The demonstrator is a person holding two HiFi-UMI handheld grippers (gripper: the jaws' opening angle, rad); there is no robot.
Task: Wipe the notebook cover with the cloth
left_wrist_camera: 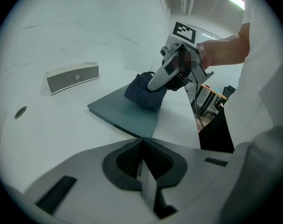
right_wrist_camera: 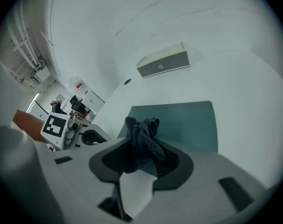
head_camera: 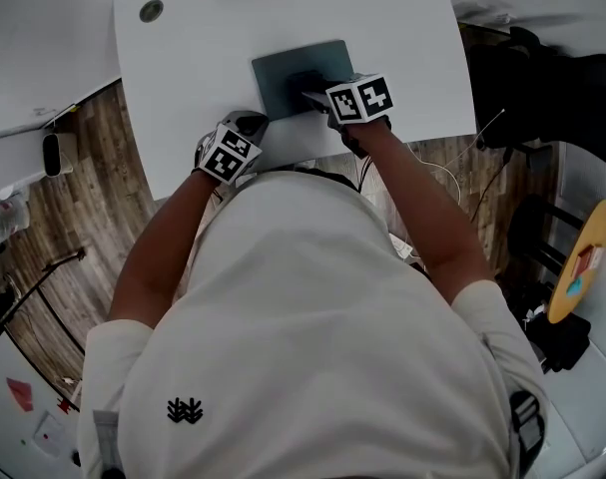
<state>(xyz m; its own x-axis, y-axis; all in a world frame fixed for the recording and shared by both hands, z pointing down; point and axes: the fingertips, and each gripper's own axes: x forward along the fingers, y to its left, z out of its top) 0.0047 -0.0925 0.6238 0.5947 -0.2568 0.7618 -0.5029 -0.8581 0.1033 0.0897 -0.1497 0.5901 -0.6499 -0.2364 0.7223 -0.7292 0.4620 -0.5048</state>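
Between the jaws of the right gripper (right_wrist_camera: 139, 149) sat a crumpled dark blue cloth (right_wrist_camera: 142, 133), clamped tight. Its bunched end rested on the flat grey-green notebook cover (right_wrist_camera: 188, 120) just ahead of them. The left gripper (left_wrist_camera: 142, 158) held its jaws together on nothing, and the notebook's near corner lay a little ahead of them on the white table (left_wrist_camera: 52, 125). Wiping well would likely mean pressing the cloth flat and sweeping in even, overlapping passes out to each edge. The idle jaws could pin that near corner against sliding. Beyond the notebook stood a long grey box (right_wrist_camera: 162, 63).
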